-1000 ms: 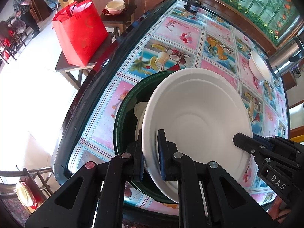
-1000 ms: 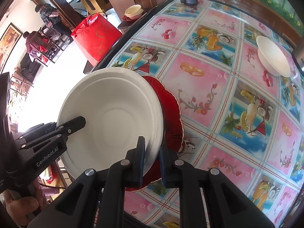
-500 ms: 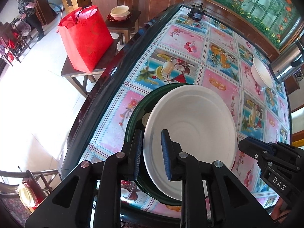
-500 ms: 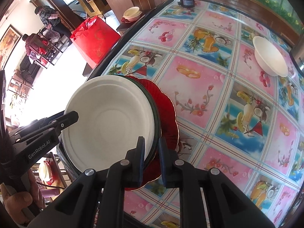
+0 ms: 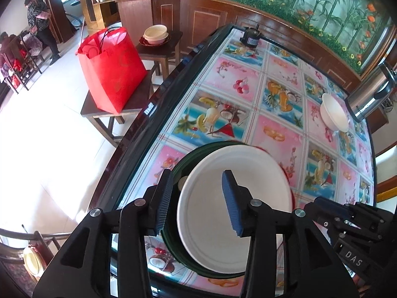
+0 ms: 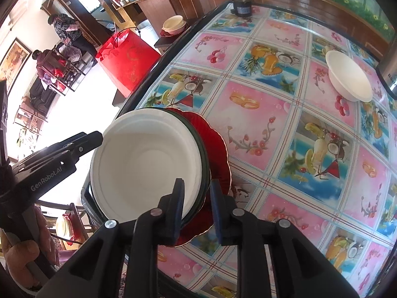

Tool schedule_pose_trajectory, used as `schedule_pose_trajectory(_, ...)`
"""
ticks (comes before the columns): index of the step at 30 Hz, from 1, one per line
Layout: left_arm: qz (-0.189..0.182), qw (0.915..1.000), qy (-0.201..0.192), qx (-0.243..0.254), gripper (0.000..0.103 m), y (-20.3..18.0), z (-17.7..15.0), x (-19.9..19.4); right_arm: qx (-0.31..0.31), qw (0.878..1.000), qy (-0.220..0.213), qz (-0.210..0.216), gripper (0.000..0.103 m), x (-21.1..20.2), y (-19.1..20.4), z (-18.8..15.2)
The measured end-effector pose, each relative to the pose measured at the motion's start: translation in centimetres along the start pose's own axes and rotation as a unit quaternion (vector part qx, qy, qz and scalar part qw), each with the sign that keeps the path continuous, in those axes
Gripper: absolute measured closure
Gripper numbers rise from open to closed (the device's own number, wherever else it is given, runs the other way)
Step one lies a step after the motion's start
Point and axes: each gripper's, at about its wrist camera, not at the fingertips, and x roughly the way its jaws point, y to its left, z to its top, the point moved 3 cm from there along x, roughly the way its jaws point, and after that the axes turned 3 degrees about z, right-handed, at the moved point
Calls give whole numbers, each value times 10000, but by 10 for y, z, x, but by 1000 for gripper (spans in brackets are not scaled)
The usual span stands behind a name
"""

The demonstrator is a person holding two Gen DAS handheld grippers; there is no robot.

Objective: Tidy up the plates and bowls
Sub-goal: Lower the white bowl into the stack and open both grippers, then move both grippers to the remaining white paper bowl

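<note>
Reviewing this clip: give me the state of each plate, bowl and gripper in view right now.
white plate: lying flat, top of the stack
green plate: under the white plate
red plate: bottom, on the table
white bowl: upright, alone, apart
left gripper: opening, holding nothing
right gripper: opening, straddling the plates' rims

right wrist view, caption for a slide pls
White plate atop green and red plates, right claw opening around their rims, white bowl beyond.

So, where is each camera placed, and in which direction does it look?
Left wrist: on the left tongs, looking steeply down at the white plate atop the dark green plate; right tongs at the right edge.
Right wrist: on the right tongs, facing down at the same stack; left tongs and a hand at the left.
Shared: plate stack, white bowl, red bag.
</note>
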Motion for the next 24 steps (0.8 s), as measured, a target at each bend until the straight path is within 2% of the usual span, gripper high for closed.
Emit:
schedule_pose_trajectory(4, -131, 9999, 16, 33, 62, -12, 5, 0, 54, 10000, -30, -40, 80, -4, -6, 0)
schedule_pose_trajectory(8, -237, 9997, 36, 106, 62, -27, 7, 0, 136, 9998, -92, -115, 64, -10, -16, -1)
schedule_pose_trajectory(12, -359, 9991, 105, 190, 62, -44, 7, 1, 222, 9995, -132, -194, 62, -16, -26, -2)
schedule_pose_trajectory(17, -497, 9980, 186, 355, 62, -70, 6, 4, 374, 9987, -195, -287, 52, -24, -43, -6)
schedule_pose_trajectory(21, -549, 9970, 225, 490, 61, -90, 5, 8, 542, 9976, -231, -358, 52, -31, -61, -8)
schedule_pose_trajectory(24, -604, 9963, 238, 567, 57, -106, 6, 12, 669, 9966, -235, -416, 51, -34, -76, -11)
